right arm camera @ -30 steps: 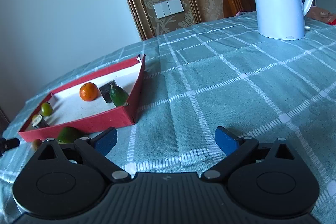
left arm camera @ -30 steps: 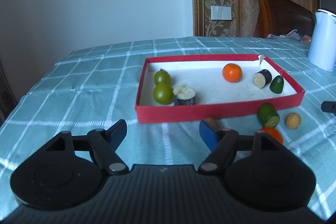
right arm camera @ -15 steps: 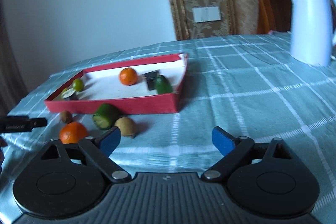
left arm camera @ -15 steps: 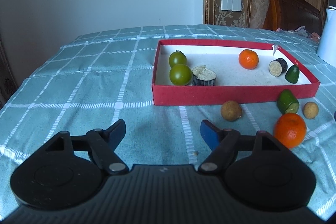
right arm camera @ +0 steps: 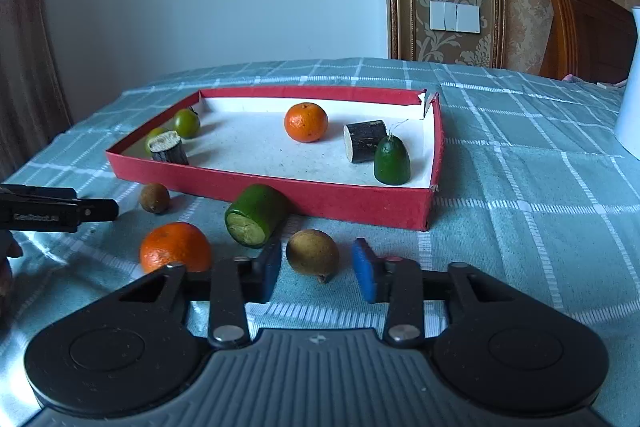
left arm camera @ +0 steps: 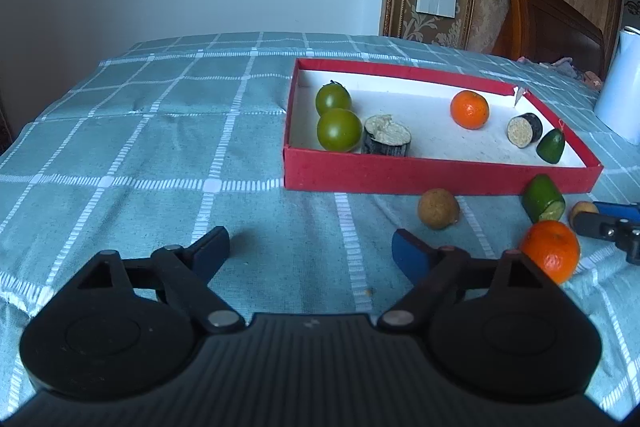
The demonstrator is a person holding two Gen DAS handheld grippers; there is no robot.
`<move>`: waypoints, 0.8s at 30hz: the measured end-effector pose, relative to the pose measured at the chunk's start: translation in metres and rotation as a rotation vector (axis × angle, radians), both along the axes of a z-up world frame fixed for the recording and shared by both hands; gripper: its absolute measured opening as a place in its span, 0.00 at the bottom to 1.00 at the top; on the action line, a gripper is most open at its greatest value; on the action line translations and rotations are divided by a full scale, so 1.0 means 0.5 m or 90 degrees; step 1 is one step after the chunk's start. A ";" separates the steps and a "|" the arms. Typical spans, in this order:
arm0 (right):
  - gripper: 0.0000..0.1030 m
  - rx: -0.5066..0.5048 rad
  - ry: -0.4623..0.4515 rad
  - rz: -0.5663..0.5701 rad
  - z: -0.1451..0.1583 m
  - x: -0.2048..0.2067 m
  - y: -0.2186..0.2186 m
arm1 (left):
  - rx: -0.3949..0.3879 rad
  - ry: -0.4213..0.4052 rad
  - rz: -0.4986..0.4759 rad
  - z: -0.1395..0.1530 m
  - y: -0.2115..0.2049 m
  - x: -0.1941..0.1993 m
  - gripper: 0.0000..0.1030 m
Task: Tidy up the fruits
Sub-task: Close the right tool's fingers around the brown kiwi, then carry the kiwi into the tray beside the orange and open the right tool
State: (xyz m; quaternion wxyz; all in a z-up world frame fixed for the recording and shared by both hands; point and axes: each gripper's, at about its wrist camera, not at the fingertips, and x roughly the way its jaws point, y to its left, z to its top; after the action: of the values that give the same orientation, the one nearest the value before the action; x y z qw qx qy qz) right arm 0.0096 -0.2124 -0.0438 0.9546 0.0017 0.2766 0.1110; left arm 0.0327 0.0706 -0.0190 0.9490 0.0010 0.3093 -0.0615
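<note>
A red tray (left arm camera: 440, 175) (right arm camera: 328, 198) holds two green tomatoes (left arm camera: 338, 129), two dark eggplant pieces, an orange (right arm camera: 306, 121) and a green cucumber tip (right arm camera: 392, 159). On the cloth in front lie an orange (right arm camera: 175, 247) (left arm camera: 550, 251), a green cucumber piece (right arm camera: 256, 215), a brown fruit (right arm camera: 313, 251) and a second brown fruit (left arm camera: 438, 208). My right gripper (right arm camera: 318, 271) is open, with its pads on either side of the brown fruit, not touching it. My left gripper (left arm camera: 310, 249) is open and empty over bare cloth.
The table has a teal checked cloth (left arm camera: 160, 147). A white kettle (left arm camera: 622, 91) stands at the far right. A wooden headboard (right arm camera: 584, 31) and a papered wall are behind. The left gripper's side shows in the right wrist view (right arm camera: 52, 209).
My right gripper swung left and moved in to the loose fruits, and its jaws narrowed around the brown fruit. My left gripper drew back and turned slightly, still open.
</note>
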 end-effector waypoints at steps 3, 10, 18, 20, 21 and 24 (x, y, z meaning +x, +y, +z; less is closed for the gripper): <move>0.28 -0.013 -0.007 -0.005 -0.005 -0.001 0.009 | -0.005 0.004 -0.007 -0.001 0.000 0.002 0.93; 0.28 -0.021 -0.014 -0.013 -0.001 -0.006 0.011 | -0.002 0.012 -0.019 -0.003 -0.005 0.006 1.00; 0.28 -0.016 -0.049 -0.020 0.033 -0.004 0.005 | 0.019 0.016 -0.018 -0.006 -0.015 0.007 1.00; 0.28 -0.015 -0.051 -0.017 0.042 0.007 0.007 | 0.019 0.016 -0.018 -0.005 -0.015 0.007 1.00; 0.28 -0.013 -0.051 -0.015 0.046 0.013 0.008 | 0.020 0.016 -0.018 -0.005 -0.015 0.007 1.00; 0.28 -0.014 -0.057 -0.009 0.061 0.037 0.016 | 0.021 0.016 -0.018 -0.005 -0.016 0.008 1.00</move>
State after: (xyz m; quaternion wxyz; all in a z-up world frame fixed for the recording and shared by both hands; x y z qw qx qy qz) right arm 0.0284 -0.2044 -0.0135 0.9668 -0.0114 0.2346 0.1010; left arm 0.0366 0.0627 -0.0217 0.9438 0.0206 0.3225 -0.0699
